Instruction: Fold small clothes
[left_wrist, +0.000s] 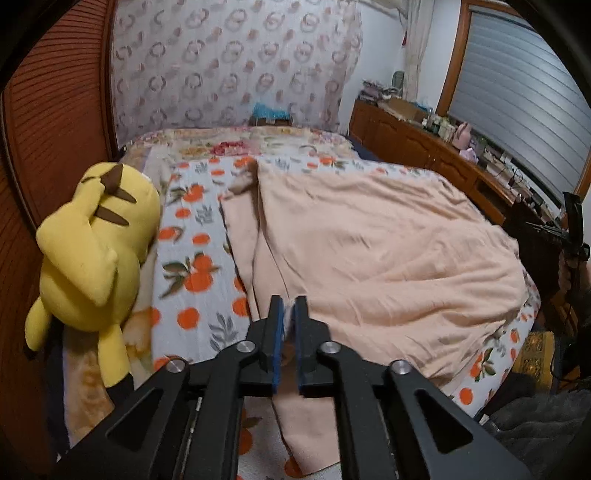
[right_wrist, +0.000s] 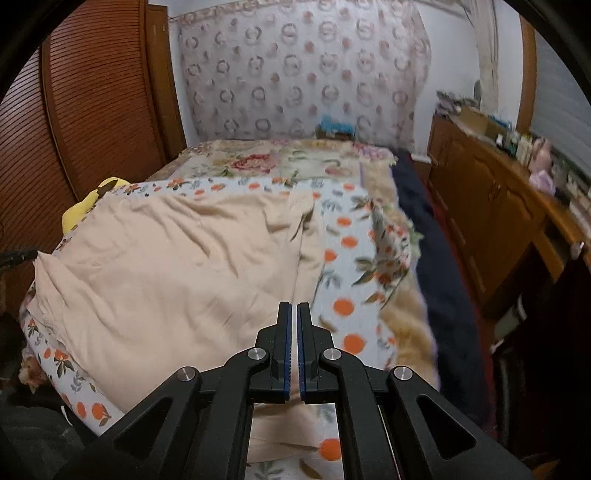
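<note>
Both jaws are nearly clenched, nothing gripped, left gripper (left_wrist: 289, 301) and right gripper (right_wrist: 293, 308) poised over the peach garment's (left_wrist: 369, 240) near corners for folding.

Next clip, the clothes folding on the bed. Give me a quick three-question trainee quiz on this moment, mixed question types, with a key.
1. True or false: the peach garment lies spread on the orange-print sheet.
2. Multiple choice: in the left wrist view, the yellow plush toy is (A) on top of the garment, (B) at the bed's left edge, beside the sheet, (C) on the wooden cabinet.
3. Fill in: the pads of the right gripper stand nearly ____.

Key: 1 true; 2 B; 3 shut. The left gripper shows a narrow gap between its pads, with nothing clearly clamped there.
</note>
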